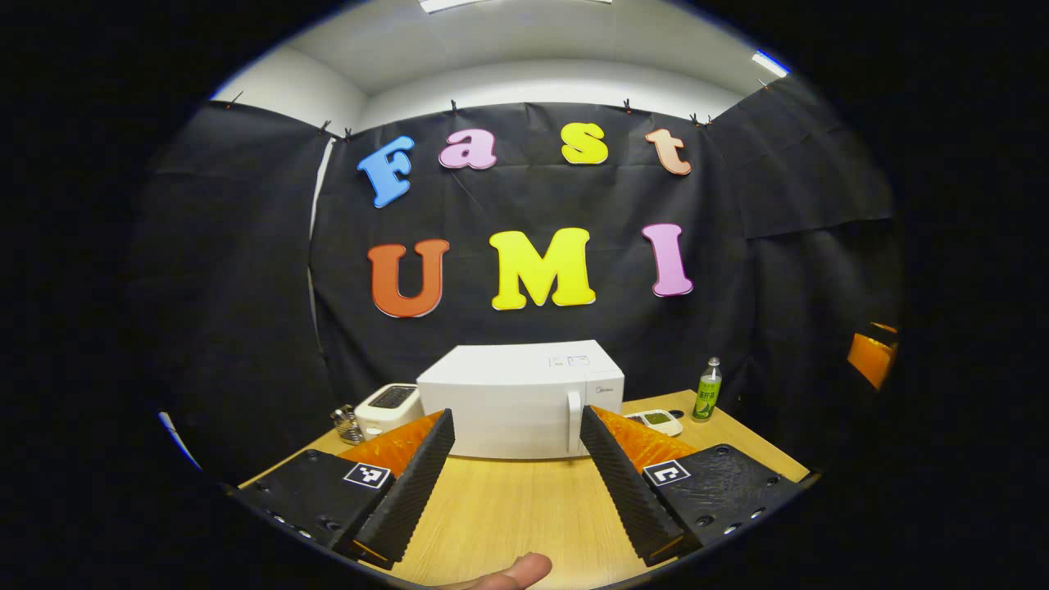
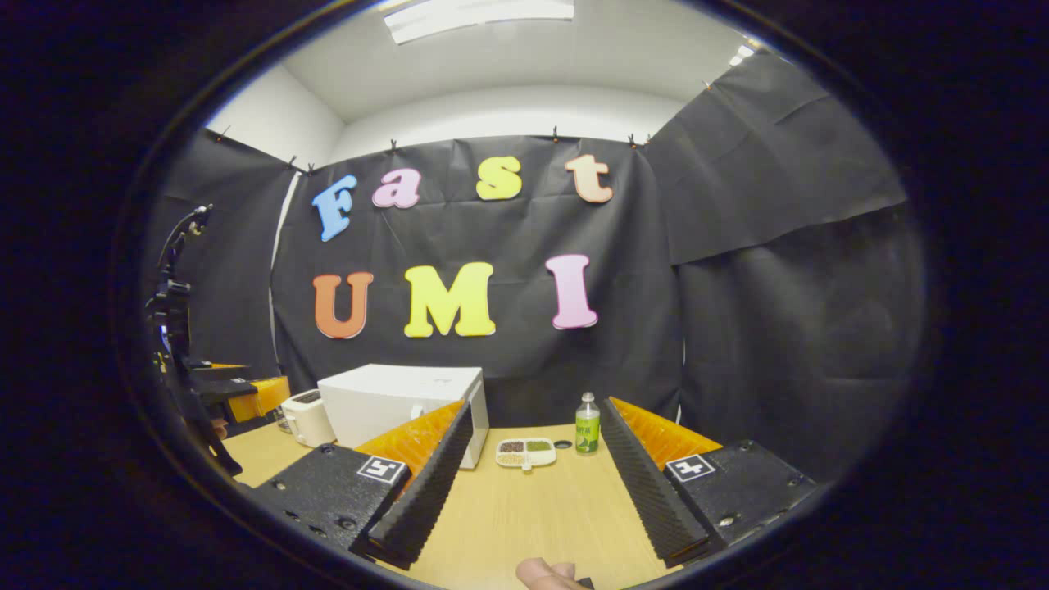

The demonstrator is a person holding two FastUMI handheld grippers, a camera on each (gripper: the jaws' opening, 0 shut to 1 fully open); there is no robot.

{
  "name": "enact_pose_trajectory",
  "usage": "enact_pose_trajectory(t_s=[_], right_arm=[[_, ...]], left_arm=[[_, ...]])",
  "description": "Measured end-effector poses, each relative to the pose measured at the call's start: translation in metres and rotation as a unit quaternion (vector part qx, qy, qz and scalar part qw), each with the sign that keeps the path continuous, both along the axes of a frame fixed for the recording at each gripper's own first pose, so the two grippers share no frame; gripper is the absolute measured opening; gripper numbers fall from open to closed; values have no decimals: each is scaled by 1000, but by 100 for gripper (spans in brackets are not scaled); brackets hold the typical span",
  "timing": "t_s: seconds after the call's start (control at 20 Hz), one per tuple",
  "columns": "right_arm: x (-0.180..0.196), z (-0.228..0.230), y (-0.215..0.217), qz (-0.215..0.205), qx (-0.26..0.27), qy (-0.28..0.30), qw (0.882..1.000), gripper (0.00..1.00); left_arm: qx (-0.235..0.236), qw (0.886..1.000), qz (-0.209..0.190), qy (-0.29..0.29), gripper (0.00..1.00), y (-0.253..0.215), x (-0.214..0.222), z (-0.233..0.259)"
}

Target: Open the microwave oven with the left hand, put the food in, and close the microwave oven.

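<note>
Since the microwave [image 1: 520,399] sits shut at the table's [image 1: 508,508] far side, the left gripper [image 1: 516,467], fingers spread and empty, should steer right to the door's handle [image 1: 574,421] and hook it squarely. Left of the oven stand a toaster [image 1: 387,407] and a small rack [image 1: 347,424]; right of it lie the food tray [image 2: 525,451] and a green bottle [image 2: 586,424], near the right gripper [image 2: 531,483], likewise open; nothing seems to block the door's swing.

Left black-and-orange hand-held gripper [image 1: 516,426]: ribbed fingers spread wide, nothing between. Right black-and-orange hand-held gripper [image 2: 537,418]: likewise wide apart. Fingertip [image 1: 510,572] at each view's bottom edge.
</note>
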State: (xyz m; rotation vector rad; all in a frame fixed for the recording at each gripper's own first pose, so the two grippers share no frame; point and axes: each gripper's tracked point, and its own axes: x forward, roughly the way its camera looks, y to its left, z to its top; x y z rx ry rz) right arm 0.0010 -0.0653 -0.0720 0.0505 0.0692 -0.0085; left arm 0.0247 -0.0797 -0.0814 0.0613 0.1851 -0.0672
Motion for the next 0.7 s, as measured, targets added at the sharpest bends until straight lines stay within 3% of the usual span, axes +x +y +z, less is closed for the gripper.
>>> enact_pose_trajectory(t_s=[0.05,0.1,0.15,0.25,0.3,0.35,0.5,0.55,0.6,0.7], right_arm=[[-10,12,-1,-1,1,-8,1000,91],[-19,25,-2,-4,4,-18,1000,91],[-27,36,-4,-7,7,-28,1000,100],[-41,49,-6,-11,8,-41,999,100],[-47,53,-5,-10,7,-45,999,91],[-52,55,-5,-8,7,-48,999,100],[-63,55,1,2,15,-53,999,100],[-66,52,3,6,15,-52,998,91],[-68,51,5,10,14,-52,998,100],[-69,51,6,14,12,-56,998,100]], left_arm=[[13,1000,13,-11,96,7,-12,14],[18,999,21,-20,96,10,-25,26],[13,999,21,-27,96,10,-39,36],[-3,999,8,-41,96,5,-66,52],[-12,999,4,-43,96,6,-79,54],[-20,999,-1,-47,96,4,-90,58],[-48,997,-2,-54,96,3,-115,56],[-53,997,-3,-51,96,3,-120,52],[-53,997,-3,-49,96,3,-124,49],[-47,997,9,-54,96,9,-127,45]])
